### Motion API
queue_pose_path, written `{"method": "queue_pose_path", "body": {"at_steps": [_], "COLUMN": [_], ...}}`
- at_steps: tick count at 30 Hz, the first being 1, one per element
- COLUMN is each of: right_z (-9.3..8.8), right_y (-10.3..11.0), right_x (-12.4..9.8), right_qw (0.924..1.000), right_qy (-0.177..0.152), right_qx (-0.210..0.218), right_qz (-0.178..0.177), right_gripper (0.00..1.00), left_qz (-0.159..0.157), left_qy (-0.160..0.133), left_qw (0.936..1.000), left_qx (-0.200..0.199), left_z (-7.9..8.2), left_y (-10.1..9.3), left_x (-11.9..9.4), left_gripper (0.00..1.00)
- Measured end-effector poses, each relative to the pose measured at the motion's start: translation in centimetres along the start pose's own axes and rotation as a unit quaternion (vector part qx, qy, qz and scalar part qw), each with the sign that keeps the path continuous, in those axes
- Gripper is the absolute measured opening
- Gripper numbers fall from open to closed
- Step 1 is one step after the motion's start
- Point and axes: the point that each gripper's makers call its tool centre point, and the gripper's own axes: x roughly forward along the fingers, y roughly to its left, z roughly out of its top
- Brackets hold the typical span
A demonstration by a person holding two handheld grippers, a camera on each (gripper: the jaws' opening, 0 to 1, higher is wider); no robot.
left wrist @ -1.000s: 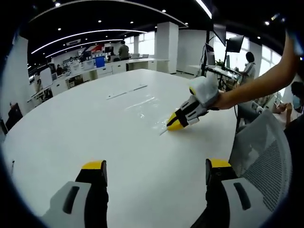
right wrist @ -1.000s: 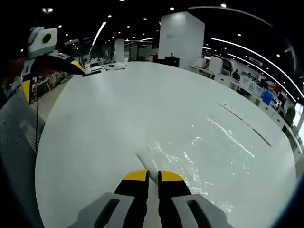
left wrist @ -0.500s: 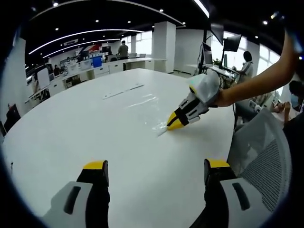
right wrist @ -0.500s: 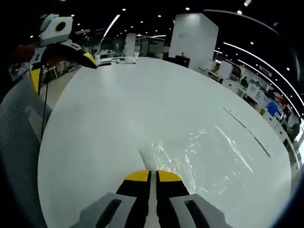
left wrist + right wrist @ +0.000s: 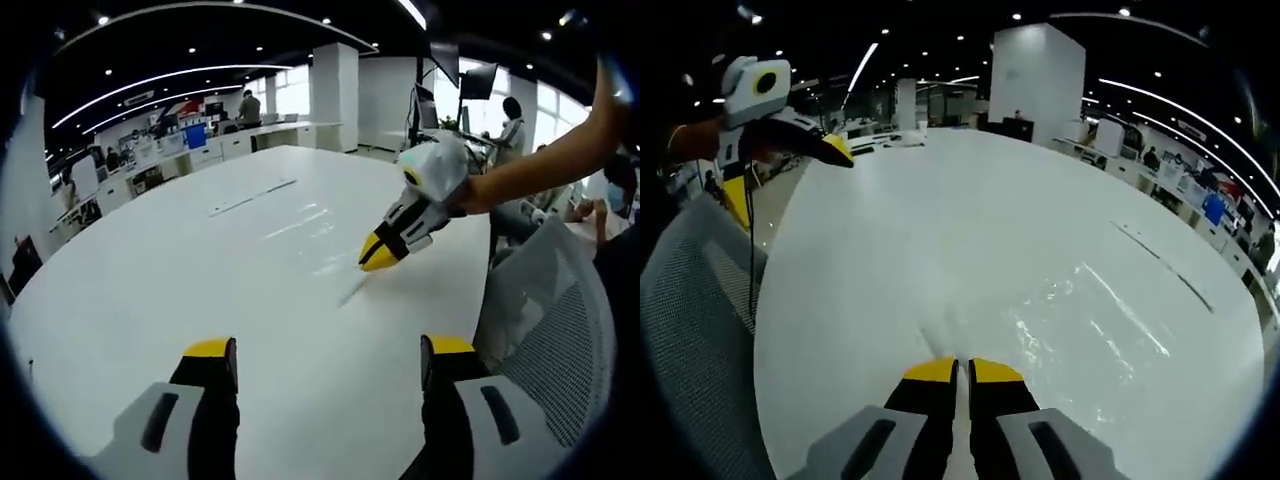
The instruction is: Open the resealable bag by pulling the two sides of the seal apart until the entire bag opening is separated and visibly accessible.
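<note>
A clear, thin plastic resealable bag [image 5: 1080, 320] lies flat mid-way across the broad white round bench [image 5: 150, 290]. The right gripper [image 5: 380, 252] pinches one bag corner, jaws closed on it. The left gripper [image 5: 325, 362] hovers nearby, jaws wide. The slick film may slip free. The bench edge is well apart; a mesh chair [image 5: 545, 330] is near.

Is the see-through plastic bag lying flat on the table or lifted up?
Mostly flat: the clear plastic bag spreads across the round white table, with one corner pinched in the right gripper.
</note>
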Motion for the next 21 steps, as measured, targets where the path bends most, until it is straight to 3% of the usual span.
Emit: {"method": "queue_pose_path", "body": {"at_steps": [14, 21], "right_z": [0.5, 1.2], "right_y": [3.5, 5.2], "right_x": [-1.8, -2.6], "right_qw": [0.9993, 0.9989], "right_qy": [-0.003, -0.013], "right_qx": [-0.020, -0.023], "right_qz": [0.030, 0.038], "right_gripper": [0.00, 0.00], "left_qz": [-0.017, -0.032], "left_qy": [0.006, 0.020], "left_qw": [0.9996, 0.9961], "left_qx": [0.023, 0.079], "left_z": [-0.1, -0.2], "left_y": [-1.8, -3.4], "left_x": [0.0, -0.1], "left_gripper": [0.68, 0.62]}}
